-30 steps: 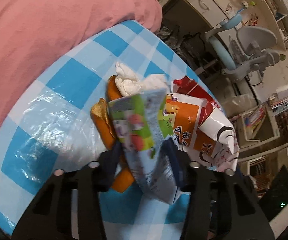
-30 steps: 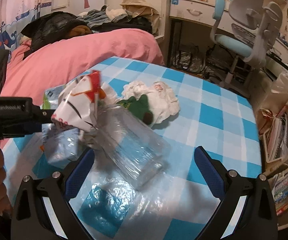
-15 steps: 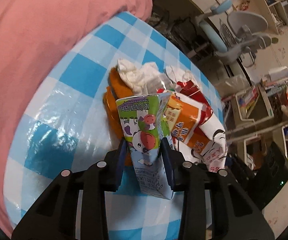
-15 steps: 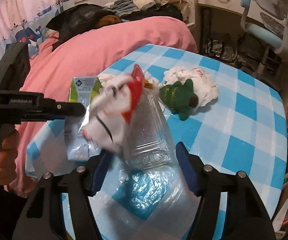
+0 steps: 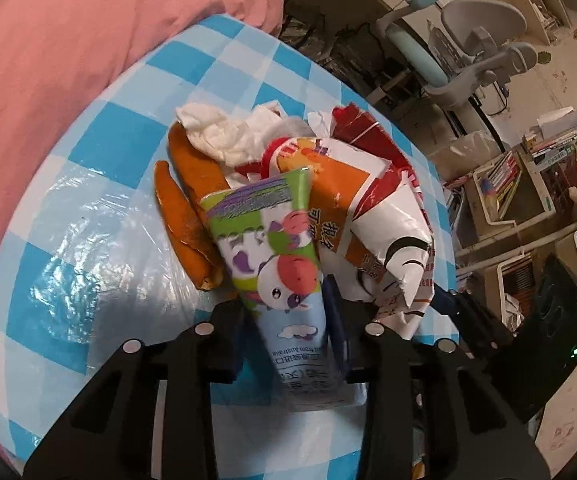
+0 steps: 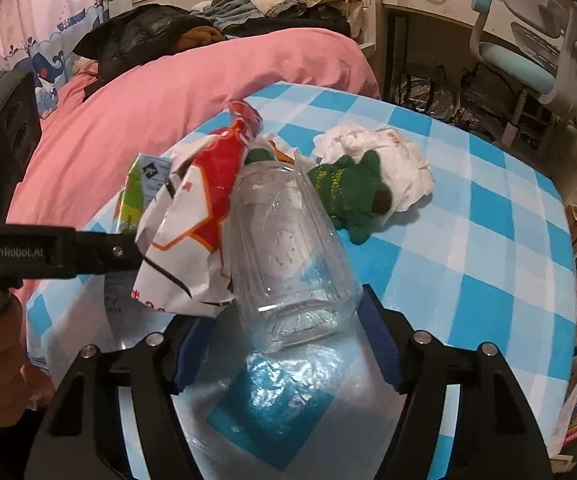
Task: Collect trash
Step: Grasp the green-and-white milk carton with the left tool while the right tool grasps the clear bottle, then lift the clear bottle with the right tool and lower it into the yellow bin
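Observation:
My left gripper [image 5: 288, 312] is shut on a green-and-white milk carton [image 5: 276, 248] and holds it over the blue checked table [image 5: 88, 168]. Behind it lie orange peel [image 5: 184, 216], a crumpled white tissue [image 5: 224, 136] and a red, orange and white snack bag [image 5: 372, 208]. My right gripper [image 6: 284, 332] is shut on a clear plastic bottle [image 6: 284, 248] lying on the table, with the snack bag [image 6: 192, 232] pressed against its left side. The carton [image 6: 136, 192] and left gripper show at left.
A green plush toy [image 6: 348, 192] lies against a crumpled white bag [image 6: 384, 160] further back on the table [image 6: 488, 240]. A pink duvet [image 6: 168, 92] borders the left edge. A blue and grey desk chair [image 6: 520, 60] and book shelves [image 5: 504, 184] stand beyond the table.
The right gripper has closed from wide open onto the clear bottle. The left gripper has kept hold of the carton and shifted slightly with it.

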Tool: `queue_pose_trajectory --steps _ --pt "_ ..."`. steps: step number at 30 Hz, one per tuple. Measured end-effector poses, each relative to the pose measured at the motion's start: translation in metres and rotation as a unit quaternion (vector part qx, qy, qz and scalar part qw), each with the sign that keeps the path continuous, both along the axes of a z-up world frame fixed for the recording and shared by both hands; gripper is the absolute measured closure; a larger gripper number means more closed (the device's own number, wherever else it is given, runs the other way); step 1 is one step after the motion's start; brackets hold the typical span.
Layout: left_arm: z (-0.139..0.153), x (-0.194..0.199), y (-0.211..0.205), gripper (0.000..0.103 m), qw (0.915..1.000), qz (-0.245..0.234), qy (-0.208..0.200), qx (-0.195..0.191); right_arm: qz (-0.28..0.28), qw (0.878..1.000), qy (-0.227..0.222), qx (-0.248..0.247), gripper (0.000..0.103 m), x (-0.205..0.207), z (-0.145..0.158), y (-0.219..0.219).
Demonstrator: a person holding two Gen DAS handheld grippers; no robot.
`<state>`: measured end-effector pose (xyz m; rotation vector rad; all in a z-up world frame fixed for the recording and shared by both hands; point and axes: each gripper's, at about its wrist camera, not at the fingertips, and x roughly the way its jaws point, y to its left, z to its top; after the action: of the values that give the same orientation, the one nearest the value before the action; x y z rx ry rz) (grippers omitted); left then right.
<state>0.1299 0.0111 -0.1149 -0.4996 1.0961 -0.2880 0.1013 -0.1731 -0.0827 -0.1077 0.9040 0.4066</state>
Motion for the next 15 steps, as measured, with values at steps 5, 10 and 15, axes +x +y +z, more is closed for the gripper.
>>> queue_pose_trajectory --steps 5,10,15 --pt "0.019 -0.015 0.023 0.074 0.9995 0.021 -0.020 -0.012 0.005 0.999 -0.027 -0.046 0.040 -0.023 0.023 -0.003" --pt "0.033 -0.040 0.037 0.074 0.9993 0.020 -0.032 -0.007 0.041 0.997 0.068 -0.018 0.045 -0.043 0.010 -0.022" --pt "0.036 -0.063 0.049 0.074 0.9993 0.021 -0.032 0.003 0.023 0.996 0.075 -0.047 0.044 -0.060 -0.003 -0.027"
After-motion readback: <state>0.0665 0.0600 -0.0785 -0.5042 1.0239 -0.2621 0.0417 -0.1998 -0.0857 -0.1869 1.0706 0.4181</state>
